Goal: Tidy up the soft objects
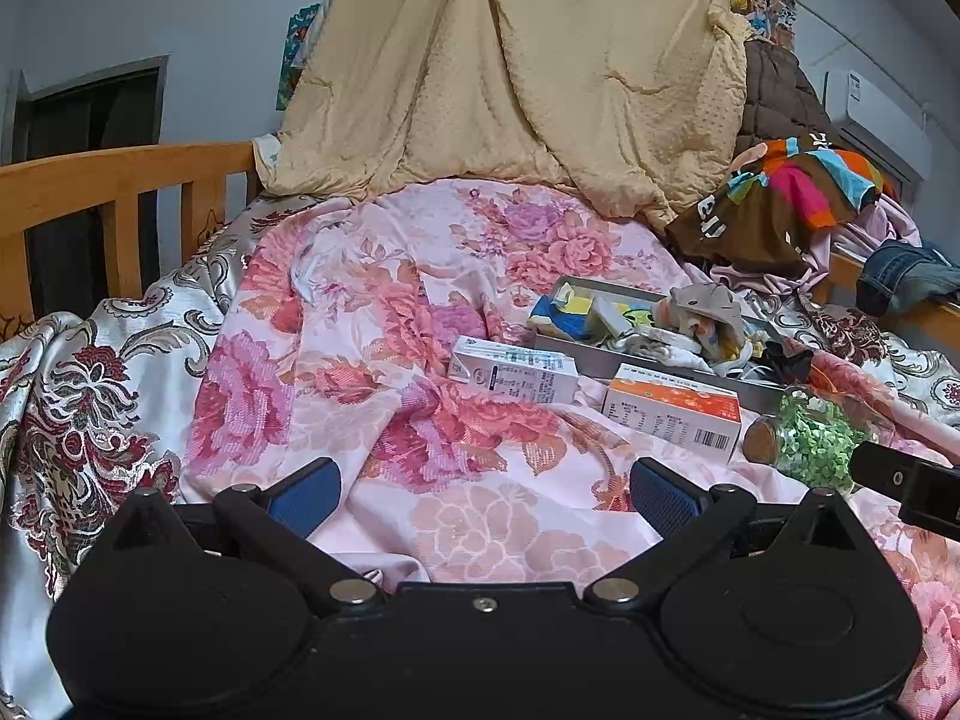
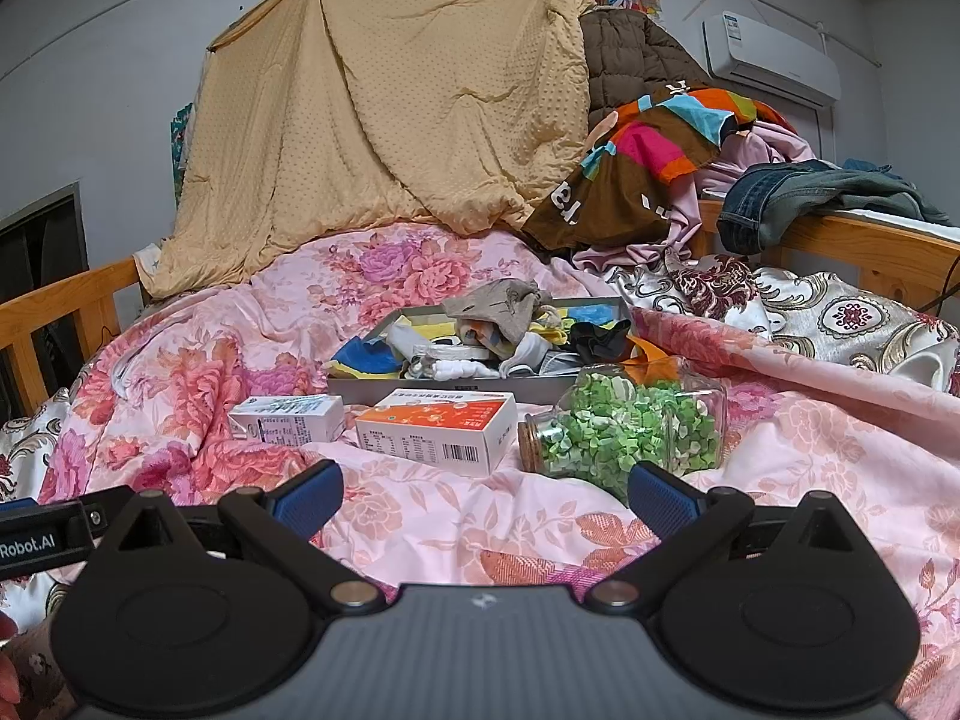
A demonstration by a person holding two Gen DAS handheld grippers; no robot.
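On the bed, over the pink floral quilt [image 2: 420, 516], both grippers hang low and empty: the left gripper [image 1: 485, 495] has its blue fingers [image 1: 306, 495] spread wide with nothing between them, and the right gripper [image 2: 485, 495] shows the same, fingers [image 2: 660, 498] set far apart over bare quilt. Straight ahead sits the grey tray [image 2: 420, 387], heaped with soft things, a grey-brown sock [image 2: 510, 306] on top, white socks [image 2: 450, 367] and blue and yellow cloth [image 2: 366, 360] beneath, a black piece [image 2: 597, 339] at its right end. Just in front of the tray lie two cartons side by side, the white milk carton [image 2: 288, 420] on the left and the orange-and-white box [image 2: 438, 429] beside it. Right of that box, a cork-stoppered glass jar [image 2: 624, 426] of green bits lies on its side, just beyond the right gripper's right finger. Back against the wall hangs a tan blanket [image 2: 390, 120], with a brown multicoloured garment [image 2: 636, 162] and jeans [image 2: 780, 198] piled to its right by the wooden bed rail [image 2: 870, 252]. In the left wrist view the other gripper's black body pokes in at the right edge
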